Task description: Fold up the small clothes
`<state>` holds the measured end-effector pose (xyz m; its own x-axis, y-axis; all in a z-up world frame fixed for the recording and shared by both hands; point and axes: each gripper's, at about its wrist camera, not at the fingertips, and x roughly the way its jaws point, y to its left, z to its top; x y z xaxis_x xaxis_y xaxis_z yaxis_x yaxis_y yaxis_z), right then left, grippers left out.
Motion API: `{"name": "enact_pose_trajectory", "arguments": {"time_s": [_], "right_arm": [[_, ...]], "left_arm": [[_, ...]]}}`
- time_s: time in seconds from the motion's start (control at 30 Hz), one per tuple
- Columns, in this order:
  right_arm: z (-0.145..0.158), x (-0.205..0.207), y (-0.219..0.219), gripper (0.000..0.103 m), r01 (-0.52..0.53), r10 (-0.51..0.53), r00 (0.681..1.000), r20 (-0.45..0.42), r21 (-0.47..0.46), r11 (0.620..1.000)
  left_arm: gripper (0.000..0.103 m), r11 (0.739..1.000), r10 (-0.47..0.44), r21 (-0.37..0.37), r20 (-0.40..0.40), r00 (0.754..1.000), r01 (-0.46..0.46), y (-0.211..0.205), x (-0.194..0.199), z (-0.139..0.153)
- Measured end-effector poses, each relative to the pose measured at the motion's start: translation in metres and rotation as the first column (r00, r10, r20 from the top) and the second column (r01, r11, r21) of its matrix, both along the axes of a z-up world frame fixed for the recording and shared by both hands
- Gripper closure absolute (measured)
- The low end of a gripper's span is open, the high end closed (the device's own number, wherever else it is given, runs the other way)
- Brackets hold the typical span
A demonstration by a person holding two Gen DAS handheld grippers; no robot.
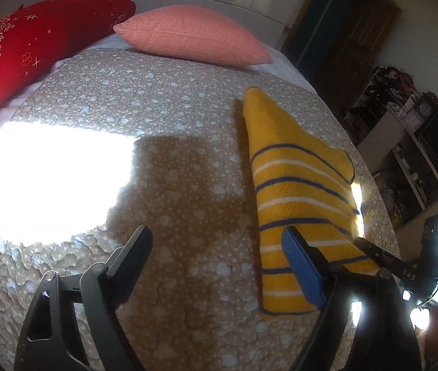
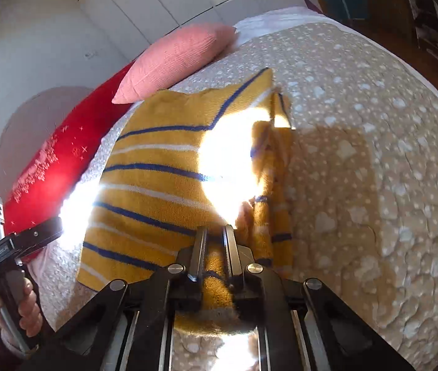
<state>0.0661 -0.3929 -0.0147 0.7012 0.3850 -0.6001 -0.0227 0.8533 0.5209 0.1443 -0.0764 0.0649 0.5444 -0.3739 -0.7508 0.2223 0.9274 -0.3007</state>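
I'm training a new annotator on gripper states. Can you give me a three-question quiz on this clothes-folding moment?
1. True or false: the left gripper is shut on the striped garment.
2. What does the right gripper hold? A) pink pillow B) striped garment C) nothing
3. Which pillow lies nearer the garment, the pink pillow or the red pillow?

Key: 1 false, its jaws stand wide apart over the bedspread. 2 B. 3 pink.

Bare bedspread (image 1: 163, 167) lies left of the yellow garment (image 1: 299, 185); two pillows (image 1: 188, 38) block the far edge.
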Motion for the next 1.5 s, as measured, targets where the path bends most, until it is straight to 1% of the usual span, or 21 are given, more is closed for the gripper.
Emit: {"name": "enact_pose_trajectory", "arguments": {"time_s": [0.07,0.1,0.13,0.2,0.27,0.37,0.43,0.47,0.5,0.53,0.57,0.63,0.7,0.87,0.97,1.03,1.07,1.2,1.3,1.4,1.5], "right_arm": [[0.013,-0.008,-0.007,0.088,0.012,-0.014,0.998,0.056,0.038,0.999],[0.018,-0.009,-0.012,0.071,0.034,-0.039,0.996,0.081,0.062,0.997],[0.021,-0.009,-0.018,0.039,0.07,-0.079,0.992,0.102,0.082,0.994],[0.024,-0.006,-0.028,0.009,0.168,-0.178,0.976,0.123,0.085,0.982],[0.016,0.011,-0.033,0.008,0.195,-0.202,0.975,0.093,0.08,0.978],[-0.007,0.045,-0.032,0.008,0.156,-0.158,0.987,0.005,0.126,0.98],[-0.017,0.06,-0.026,0.009,0.137,-0.138,0.99,-0.001,0.131,0.982],[-0.017,0.064,-0.024,0.011,0.129,-0.131,0.991,0.012,0.129,0.983],[-0.017,0.069,-0.021,0.03,0.096,-0.099,0.995,0.014,0.166,0.982],[-0.019,0.073,-0.02,0.047,0.067,-0.07,0.998,0.002,0.236,0.969],[-0.018,0.074,-0.019,0.048,0.07,-0.073,0.997,0.001,0.275,0.959],[-0.008,0.072,-0.012,0.058,0.055,-0.066,0.997,0.028,0.297,0.953],[0.009,0.07,0.002,0.06,0.002,-0.027,0.997,0.077,0.31,0.951],[0.035,0.067,0.043,0.061,-0.096,0.05,0.984,0.171,0.27,0.958],[0.012,0.072,0.053,0.056,-0.049,0.027,0.995,0.101,0.218,0.975],[-0.005,0.07,0.056,0.047,0.03,-0.032,0.999,0.03,0.068,0.997],[-0.008,0.064,0.054,0.042,0.038,-0.04,0.998,0.044,0.053,0.998],[0.003,0.037,0.033,0.04,0.109,-0.11,0.993,0.042,0.039,0.993],[0.037,0.017,0.034,0.041,0.131,-0.13,0.983,0.126,0.004,0.991],[0.074,0.004,0.056,0.041,0.079,-0.07,0.974,0.217,-0.033,0.996],[0.087,0.002,0.09,0.042,-0.02,0.032,0.97,0.239,-0.052,0.998]], "left_arm": [[0.018,1.0,-0.025,-0.006,-0.009,1.0,0.025,-0.008,0.013,-0.004],[0.018,0.999,-0.043,-0.016,-0.018,0.999,0.042,-0.012,0.019,-0.007],[0.018,0.997,-0.065,-0.033,-0.026,0.998,0.064,-0.018,0.024,-0.01],[0.018,0.992,-0.111,-0.066,-0.044,0.993,0.108,-0.028,0.034,-0.015],[0.012,0.982,-0.168,-0.096,-0.059,0.984,0.162,-0.038,0.044,-0.022],[0.008,0.958,-0.253,-0.17,-0.13,0.959,0.23,-0.061,0.058,-0.043],[0.008,0.945,-0.286,-0.219,-0.198,0.937,0.243,-0.074,0.068,-0.062],[0.007,0.948,-0.275,-0.223,-0.205,0.939,0.229,-0.078,0.07,-0.067],[0.007,0.949,-0.265,-0.226,-0.193,0.945,0.22,-0.078,0.07,-0.066],[0.022,0.945,-0.265,-0.245,-0.183,0.947,0.217,-0.078,0.068,-0.063],[0.042,0.933,-0.279,-0.285,-0.184,0.942,0.221,-0.075,0.066,-0.058],[0.052,0.929,-0.272,-0.304,-0.173,0.947,0.211,-0.065,0.063,-0.043],[0.053,0.937,-0.255,-0.279,-0.14,0.957,0.209,-0.054,0.056,-0.023],[0.05,0.967,-0.199,-0.171,-0.045,0.979,0.189,-0.029,0.04,0.021],[0.031,0.989,-0.146,-0.025,-0.07,0.987,0.144,-0.023,0.035,0.006],[0.031,0.988,-0.11,0.101,-0.096,0.989,0.12,-0.021,0.03,-0.015],[0.028,0.983,-0.106,0.136,-0.116,0.988,0.122,-0.021,0.025,-0.028],[0.02,0.996,-0.076,0.034,-0.127,0.989,0.081,0.01,0.004,-0.051],[0.02,0.999,-0.05,-0.023,-0.118,0.992,0.048,0.027,-0.016,-0.049],[0.02,1.0,-0.015,-0.025,-0.05,0.999,0.014,0.043,-0.047,-0.032],[0.02,0.999,0.047,-0.007,0.044,0.998,-0.046,0.059,-0.079,-0.007]]}}
